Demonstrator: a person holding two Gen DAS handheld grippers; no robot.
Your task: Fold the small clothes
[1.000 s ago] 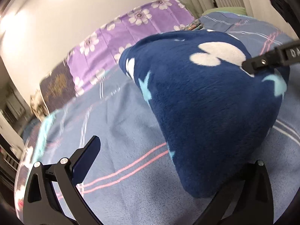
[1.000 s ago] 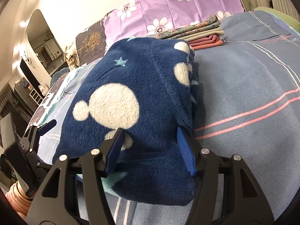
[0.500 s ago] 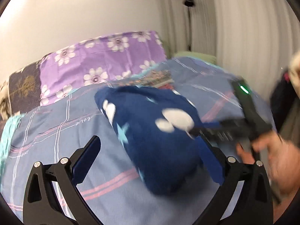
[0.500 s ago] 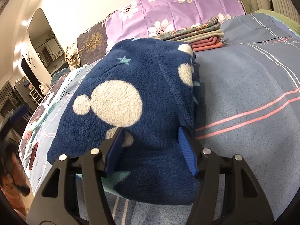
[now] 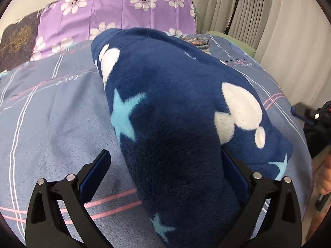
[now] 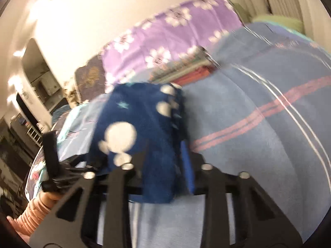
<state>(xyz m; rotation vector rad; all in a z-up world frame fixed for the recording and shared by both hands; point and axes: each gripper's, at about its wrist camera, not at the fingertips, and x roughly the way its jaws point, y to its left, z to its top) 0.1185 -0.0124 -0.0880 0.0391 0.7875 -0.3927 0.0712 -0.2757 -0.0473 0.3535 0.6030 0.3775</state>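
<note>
A folded navy fleece garment (image 5: 175,111) with white blobs and pale blue stars lies on the blue striped bed cover (image 5: 51,107). My left gripper (image 5: 165,165) is open, its fingers standing either side of the garment's near end. In the blurred right wrist view my right gripper (image 6: 163,157) has its fingers narrowed on the near edge of the same garment (image 6: 142,119); the pads press into the fleece. The left gripper (image 6: 51,161) shows at the left in that view, and the right gripper (image 5: 310,115) shows at the right edge of the left wrist view.
A stack of folded clothes (image 6: 186,70) lies behind the garment near the purple flowered pillow (image 5: 115,14). A dark patterned pillow (image 5: 16,37) is at the left. Curtains and a floor lamp (image 5: 238,4) stand at the right of the bed.
My left gripper has moved in close, now straddling the garment's end. My right gripper has pulled back and narrowed on the garment's edge; its view is now motion-blurred.
</note>
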